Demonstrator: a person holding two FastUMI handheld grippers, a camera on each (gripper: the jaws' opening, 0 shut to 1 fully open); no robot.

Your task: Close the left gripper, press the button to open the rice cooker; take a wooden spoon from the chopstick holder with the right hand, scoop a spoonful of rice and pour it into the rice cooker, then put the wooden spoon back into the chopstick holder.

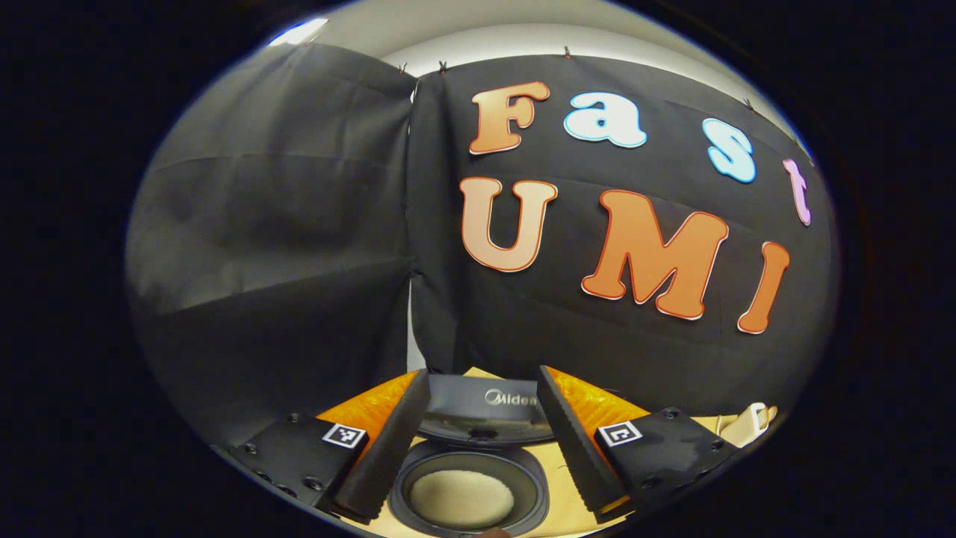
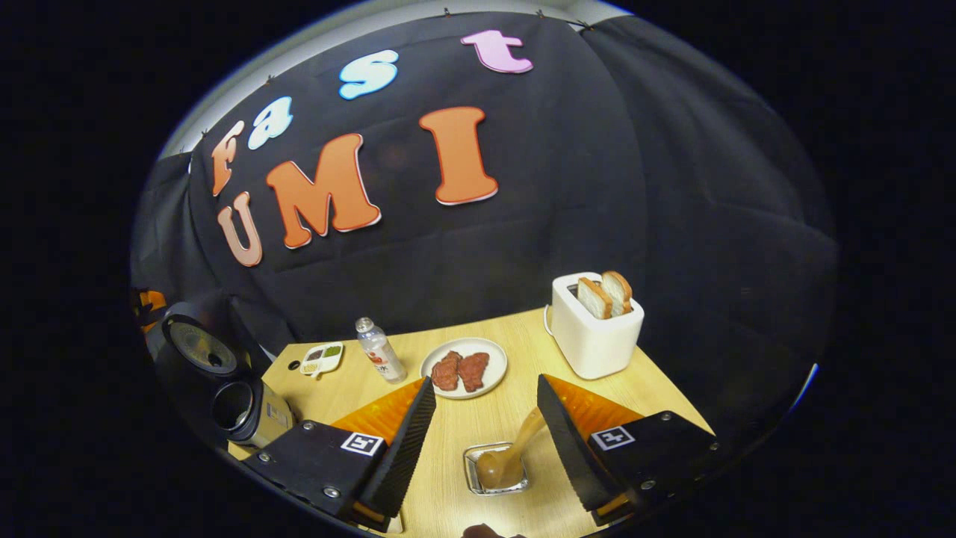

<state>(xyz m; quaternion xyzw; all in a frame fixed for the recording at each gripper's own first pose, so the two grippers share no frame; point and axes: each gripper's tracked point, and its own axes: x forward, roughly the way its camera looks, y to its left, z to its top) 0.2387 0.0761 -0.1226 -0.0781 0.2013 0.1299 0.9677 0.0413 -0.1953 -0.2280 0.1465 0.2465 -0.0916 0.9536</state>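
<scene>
In the right gripper view, the right gripper (image 2: 482, 441) hung wide open above the pale wooden tabletop (image 2: 523, 355), holding nothing; between its fingers lay a small clear square dish (image 2: 494, 469) with the bowl of a brown wooden spoon (image 2: 508, 456) resting in it, handle slanting up toward the right finger. Beyond stood a round white plate with two reddish meat pieces (image 2: 464, 368), a clear capped bottle (image 2: 381, 350), a small white sectioned dish (image 2: 322, 359) and a white toaster holding two bread slices (image 2: 596, 323) near the far right edge. At left stood the dark rice cooker (image 2: 224, 373), lid up. In the left gripper view, the left gripper (image 1: 482, 441) was wide open over the cooker's pot (image 1: 467, 489), with whitish rice (image 1: 461, 498) inside.
</scene>
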